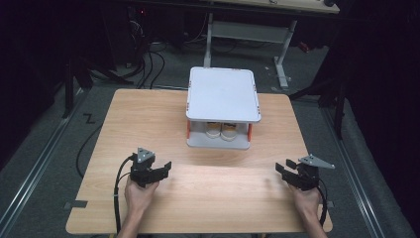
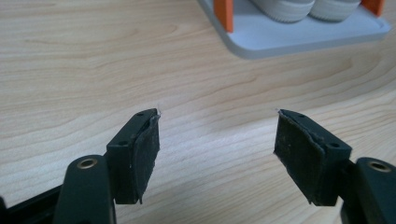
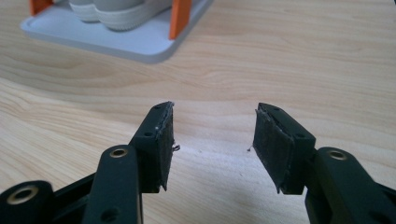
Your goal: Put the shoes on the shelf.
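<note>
Shoes point(image 1: 222, 130) inside grey two-tier rack point(image 1: 223, 94), wooden table point(image 1: 148, 124)

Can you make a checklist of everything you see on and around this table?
Surface: wooden table, bare light wood.
Job's things: grey two-level rack with orange posts; a pair of white shoes on its lower shelf.
Clutter: nothing seen.
Grippers: left tongs and right tongs open, nothing between the jaws, apart from the rack.
Cables: black cable trailing from the left tongs.
Surroundings: dark room, grey floor, desk frame behind.

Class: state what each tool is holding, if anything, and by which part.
Nothing is held. The left tool and right tool both stand open over bare table.
</note>
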`<state>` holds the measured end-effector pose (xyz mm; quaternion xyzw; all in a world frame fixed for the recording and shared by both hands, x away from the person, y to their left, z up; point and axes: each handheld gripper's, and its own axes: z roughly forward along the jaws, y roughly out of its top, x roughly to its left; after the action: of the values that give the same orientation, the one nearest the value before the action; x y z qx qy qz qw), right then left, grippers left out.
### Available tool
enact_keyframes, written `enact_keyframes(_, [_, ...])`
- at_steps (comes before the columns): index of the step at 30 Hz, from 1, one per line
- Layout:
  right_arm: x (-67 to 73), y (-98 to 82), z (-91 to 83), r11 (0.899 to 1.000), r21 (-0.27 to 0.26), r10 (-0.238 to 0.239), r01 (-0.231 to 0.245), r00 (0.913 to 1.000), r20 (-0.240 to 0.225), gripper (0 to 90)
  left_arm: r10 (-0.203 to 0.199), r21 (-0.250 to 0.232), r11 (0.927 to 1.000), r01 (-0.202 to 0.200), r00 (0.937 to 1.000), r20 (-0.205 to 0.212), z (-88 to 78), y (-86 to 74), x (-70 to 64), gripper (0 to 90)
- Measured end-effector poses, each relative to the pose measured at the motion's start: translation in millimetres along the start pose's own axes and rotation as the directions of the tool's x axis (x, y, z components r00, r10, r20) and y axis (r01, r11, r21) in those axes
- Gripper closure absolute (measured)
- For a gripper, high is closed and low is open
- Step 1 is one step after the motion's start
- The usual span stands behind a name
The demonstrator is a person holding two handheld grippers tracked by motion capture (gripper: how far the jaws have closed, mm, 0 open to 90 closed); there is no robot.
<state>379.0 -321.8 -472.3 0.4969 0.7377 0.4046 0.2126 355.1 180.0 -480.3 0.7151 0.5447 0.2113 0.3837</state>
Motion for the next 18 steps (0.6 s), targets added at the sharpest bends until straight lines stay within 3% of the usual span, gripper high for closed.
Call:
enact_keyframes(6, [-2.9, -6.0, 7.6, 0.999, 0.051, -0.010, 0.009, 0.9995, 0.030, 46.1, 0.001, 0.019, 0.9998, 0.000, 0.9995, -0.033, 5.8, -5.4, 3.2, 30.9])
enact_keyframes(18, [-7.0, -17.7, 18.0, 0.994, 0.104, -0.022, 0.017, 0.9986, 0.048, 43.3, 0.007, 0.047, 0.9989, -0.003, 0.9961, -0.088, 9.9, -10.4, 8.6, 31.9])
